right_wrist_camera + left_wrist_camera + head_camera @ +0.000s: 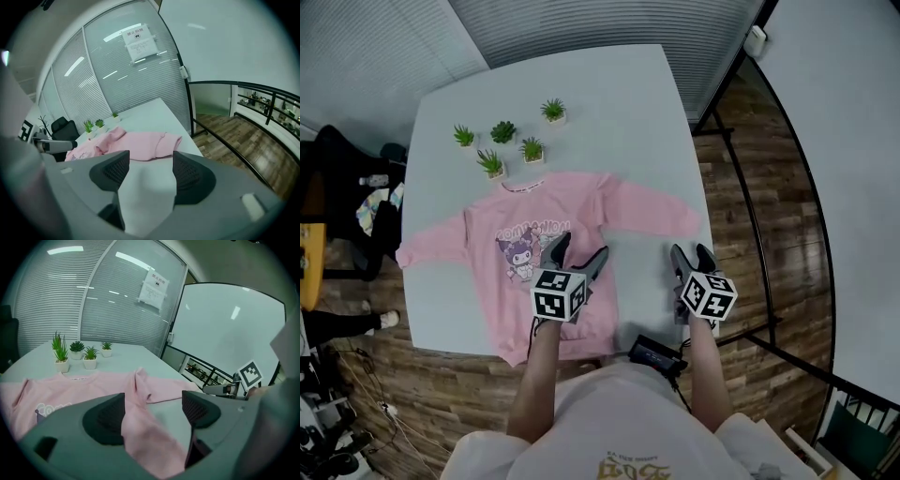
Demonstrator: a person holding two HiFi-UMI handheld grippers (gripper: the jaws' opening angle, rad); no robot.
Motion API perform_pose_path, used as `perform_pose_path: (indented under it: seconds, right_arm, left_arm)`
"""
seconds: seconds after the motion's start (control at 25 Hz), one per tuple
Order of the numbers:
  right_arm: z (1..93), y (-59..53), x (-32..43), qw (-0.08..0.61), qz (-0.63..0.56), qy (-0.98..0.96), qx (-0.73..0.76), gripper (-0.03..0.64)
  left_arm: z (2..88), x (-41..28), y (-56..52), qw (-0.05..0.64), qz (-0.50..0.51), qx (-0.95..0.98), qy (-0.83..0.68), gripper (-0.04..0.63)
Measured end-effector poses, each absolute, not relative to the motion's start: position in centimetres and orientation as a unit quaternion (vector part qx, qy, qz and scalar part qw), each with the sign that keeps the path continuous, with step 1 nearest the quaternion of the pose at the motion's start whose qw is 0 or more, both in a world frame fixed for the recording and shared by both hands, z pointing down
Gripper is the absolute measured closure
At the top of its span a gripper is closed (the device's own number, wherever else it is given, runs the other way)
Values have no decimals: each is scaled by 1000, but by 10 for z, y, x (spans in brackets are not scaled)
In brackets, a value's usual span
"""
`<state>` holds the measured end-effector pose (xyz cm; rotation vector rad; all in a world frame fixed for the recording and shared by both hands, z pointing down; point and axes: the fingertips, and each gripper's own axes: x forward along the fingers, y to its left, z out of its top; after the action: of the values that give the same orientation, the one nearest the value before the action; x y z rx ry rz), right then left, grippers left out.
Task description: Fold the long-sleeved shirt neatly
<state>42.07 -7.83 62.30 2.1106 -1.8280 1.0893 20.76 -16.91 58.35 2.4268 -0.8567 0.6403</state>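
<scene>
Nearest, the left gripper [581,247] is over the near right part of the pink long-sleeved shirt [506,300]. Its own view shows the jaws wide apart, with pink cloth lying loose between them and nothing gripped. To its right, the right gripper [691,251] is above the bare white table [619,112], jaws likewise spread and empty, with the sleeve cuff [171,139] just beyond. Only the head view shows the whole shirt laid flat, cartoon print up. Only the left gripper view shows a raised ridge of cloth [139,378]. Farthest stand small potted plants [503,132].
</scene>
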Motion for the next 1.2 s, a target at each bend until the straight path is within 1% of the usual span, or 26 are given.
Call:
perform_pose_path:
  seconds: [0.36,0.72,0.92,1.04,1.12,1.2]
  right_arm:
    - [647,-94,433,115,360,-596,708,336]
    - [659,-114,437,163,336,-595,711,340]
    - [670,-117,441,193,329,-596,706,384]
    - [673,-116,443,214,323,-592,707,393]
    - [674,-116,443,231,314,-592,705,438]
    - [674,-115,444,241,306,-593,705,465]
  left_arm:
    - [606,219,-163,250,266,880,-302,213]
    - [617,215,-162,260,281,871,-308,222]
    - [620,215,-162,258,289,868,-312,224]
    - [620,213,-162,257,288,866,-316,224]
    - [620,210,-162,258,288,865,-320,224]
    - [620,207,-162,258,291,863,-323,224]
